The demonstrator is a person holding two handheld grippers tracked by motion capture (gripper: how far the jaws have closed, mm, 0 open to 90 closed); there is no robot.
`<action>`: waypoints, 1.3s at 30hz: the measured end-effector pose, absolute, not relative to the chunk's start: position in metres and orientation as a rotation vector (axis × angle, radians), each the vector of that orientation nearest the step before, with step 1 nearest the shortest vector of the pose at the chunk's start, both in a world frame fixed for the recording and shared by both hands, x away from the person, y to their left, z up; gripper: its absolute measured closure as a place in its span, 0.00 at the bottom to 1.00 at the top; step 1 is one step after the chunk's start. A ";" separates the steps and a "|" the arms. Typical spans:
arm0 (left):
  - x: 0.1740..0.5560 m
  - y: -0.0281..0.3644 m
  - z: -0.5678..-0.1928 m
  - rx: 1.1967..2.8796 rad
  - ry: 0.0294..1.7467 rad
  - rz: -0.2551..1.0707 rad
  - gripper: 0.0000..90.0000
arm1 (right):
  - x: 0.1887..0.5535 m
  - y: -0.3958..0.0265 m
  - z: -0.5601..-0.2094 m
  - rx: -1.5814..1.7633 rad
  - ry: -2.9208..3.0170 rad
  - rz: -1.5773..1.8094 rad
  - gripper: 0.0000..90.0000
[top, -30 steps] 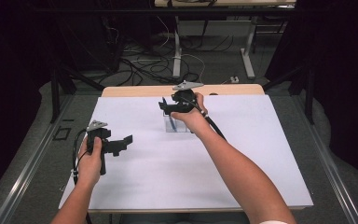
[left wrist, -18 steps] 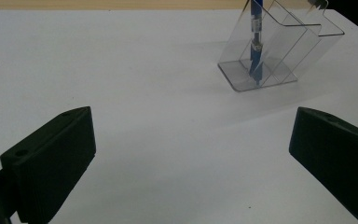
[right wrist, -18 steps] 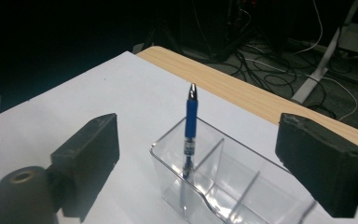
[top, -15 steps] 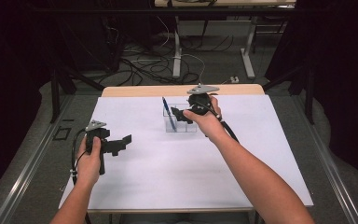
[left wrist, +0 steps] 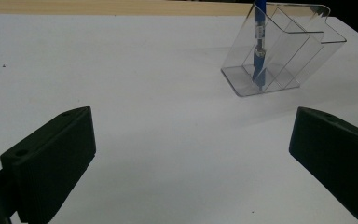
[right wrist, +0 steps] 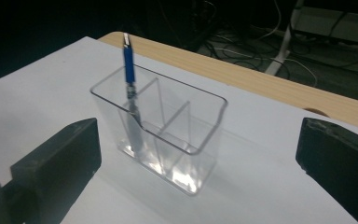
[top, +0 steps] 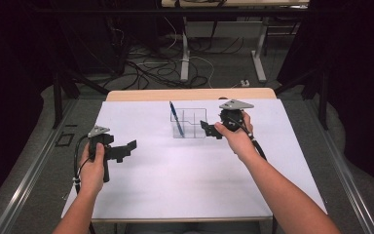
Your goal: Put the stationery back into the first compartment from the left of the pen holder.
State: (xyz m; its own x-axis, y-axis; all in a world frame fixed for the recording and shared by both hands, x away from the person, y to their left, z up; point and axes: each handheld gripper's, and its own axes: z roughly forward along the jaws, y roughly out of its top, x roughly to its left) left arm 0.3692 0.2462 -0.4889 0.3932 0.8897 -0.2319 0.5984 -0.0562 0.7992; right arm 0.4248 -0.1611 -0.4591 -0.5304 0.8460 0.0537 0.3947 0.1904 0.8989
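Observation:
A clear plastic pen holder (top: pixel 190 124) with several compartments stands at the back middle of the white table (top: pixel 175 185). A blue pen (top: pixel 176 117) leans in its left end compartment. My right gripper (top: pixel 207 129) is just to the right of the holder and points at it. Its jaws have just been opening and now stand wide, with nothing between them. In the right gripper view the holder (right wrist: pixel 177 135) and pen (right wrist: pixel 129 70) sit ahead of the right gripper (right wrist: pixel 200 154). At the table's left, my left gripper (top: pixel 126 148) rests open and empty, with the holder (left wrist: pixel 289 56) far ahead.
A bare wooden strip (top: pixel 190 94) runs along the table's far edge. Beyond it lie floor cables (top: pixel 146 68) and the legs of another desk (top: pixel 259 53). Metal rails (top: pixel 29 170) flank the table on both sides.
My right gripper has drawn back to the right from above the holder, and its jaws have spread. The blue pen now stands free in the holder. The left hand has stayed put.

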 end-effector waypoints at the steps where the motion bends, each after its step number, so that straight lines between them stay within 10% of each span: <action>1: 0.369 0.245 -0.490 1.732 1.310 0.422 0.00 | 0.423 -0.166 -0.461 1.180 1.999 1.300 0.00; 39: 0.371 0.250 -0.496 1.747 1.341 0.425 0.00 | 0.383 -0.278 -0.540 1.503 1.824 1.123 0.00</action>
